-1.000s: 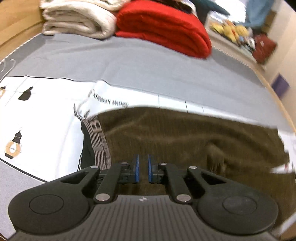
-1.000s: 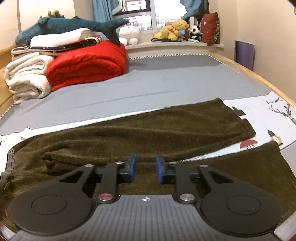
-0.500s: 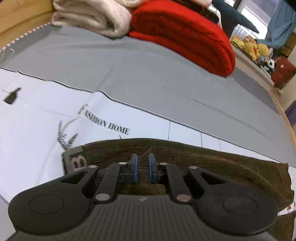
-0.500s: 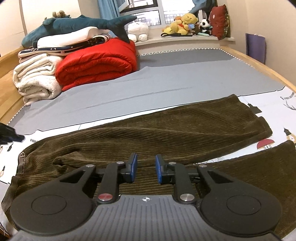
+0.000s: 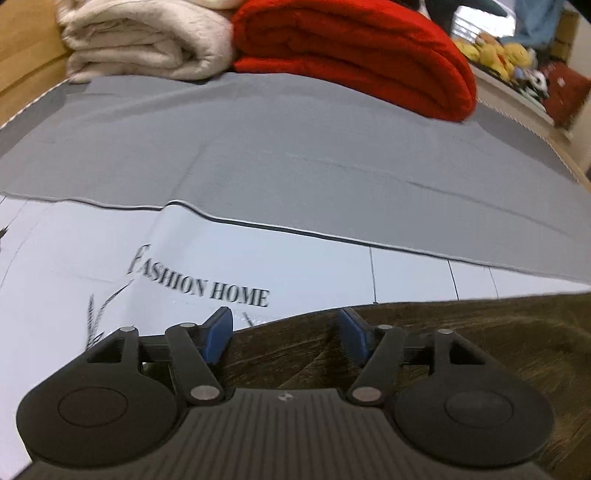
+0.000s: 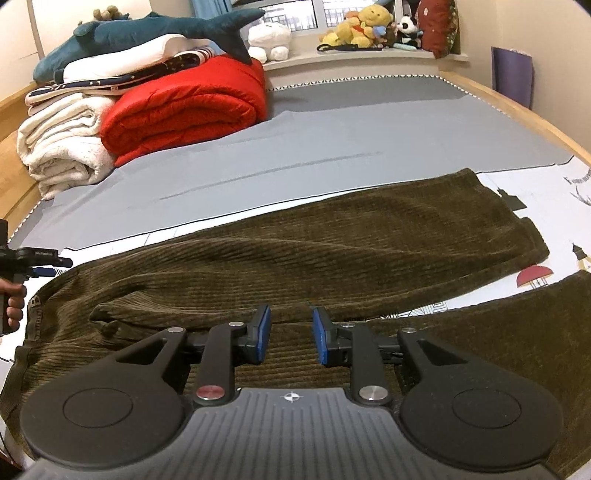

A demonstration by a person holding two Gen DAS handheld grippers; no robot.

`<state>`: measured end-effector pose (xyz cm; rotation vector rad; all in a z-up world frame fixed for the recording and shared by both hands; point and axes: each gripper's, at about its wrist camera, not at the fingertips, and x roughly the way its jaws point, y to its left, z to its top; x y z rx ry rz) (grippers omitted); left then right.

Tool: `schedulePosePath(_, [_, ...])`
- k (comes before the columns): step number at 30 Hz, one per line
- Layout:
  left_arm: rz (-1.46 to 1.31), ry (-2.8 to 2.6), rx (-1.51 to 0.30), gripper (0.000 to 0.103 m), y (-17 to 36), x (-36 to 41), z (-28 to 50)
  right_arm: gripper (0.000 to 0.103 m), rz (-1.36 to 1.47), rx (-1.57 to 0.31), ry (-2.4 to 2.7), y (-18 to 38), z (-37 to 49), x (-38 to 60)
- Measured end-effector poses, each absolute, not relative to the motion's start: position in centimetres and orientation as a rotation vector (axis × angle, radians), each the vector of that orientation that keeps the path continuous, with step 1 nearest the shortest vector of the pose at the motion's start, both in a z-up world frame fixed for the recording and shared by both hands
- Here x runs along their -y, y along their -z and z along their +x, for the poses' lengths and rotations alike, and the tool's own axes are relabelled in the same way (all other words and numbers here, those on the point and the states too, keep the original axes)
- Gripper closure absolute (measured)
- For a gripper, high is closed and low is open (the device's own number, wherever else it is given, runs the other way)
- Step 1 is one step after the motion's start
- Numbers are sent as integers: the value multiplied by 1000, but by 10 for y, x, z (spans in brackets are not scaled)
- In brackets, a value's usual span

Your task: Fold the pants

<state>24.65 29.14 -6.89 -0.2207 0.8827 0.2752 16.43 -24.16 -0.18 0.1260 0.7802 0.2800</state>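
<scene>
Dark olive corduroy pants (image 6: pixel 332 258) lie flat across the white printed sheet (image 6: pixel 554 192), with the waistband (image 6: pixel 35 306) at the left and both legs running right. My right gripper (image 6: pixel 291 328) hovers over the near leg by the crotch; its jaws are opening, a narrow gap with no cloth pinched. My left gripper (image 5: pixel 286 325) stands over the far edge of the pants (image 5: pixel 480 332) near the waist, its jaws opening wide, with cloth below them but not pressed. In the right wrist view, the left gripper (image 6: pixel 33 258) and a hand (image 6: pixel 13 302) show at the far left.
A red quilt (image 6: pixel 184 107) and folded white blankets (image 6: pixel 62 147) are stacked at the back left, with a shark plush (image 6: pixel 147 33) on top. Plush toys (image 6: pixel 362 29) line the windowsill. Grey sheet (image 6: pixel 332 140) covers the far bed. A wooden frame (image 6: pixel 517 110) edges the right.
The left gripper has moved down towards the far edge of the pants at the waist, and its shut jaws have sprung wide apart. The right gripper edged forward, its gap slightly wider.
</scene>
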Motion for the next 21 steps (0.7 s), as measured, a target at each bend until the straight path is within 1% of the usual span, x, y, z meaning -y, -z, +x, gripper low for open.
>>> schedulePosePath(9, [-112,-222,-911,32,98,-279,263,76,105,-800,-276,6,166,240])
schedulePosePath(11, [-110,-203,-912,35,100,-278,263,76,110,-803,-274,7,166,241])
schedulePosePath(12, [-104,-187,-909,45,99,-276,262,76,110,-804,-273,7,166,241])
schedulePosePath(13, [-96,-166,-906,65,98,-275,262,76,108,-804,-272,7,166,241])
schedulePosePath(14, [-80,-147,-905,74,96,-272,261,76,105,-804,-271,7,166,241])
schedulePosePath(15, [-58,-141,-904,94,92,-268,261,76,105,-803,-270,6,166,242])
schedulePosePath(16, [-29,-140,-910,98,89,-264,261,76,105,-802,-268,5,166,242])
schedulePosePath(21, [17,-128,-883,100,62,-251,244,76,122,-806,-230,3,167,250])
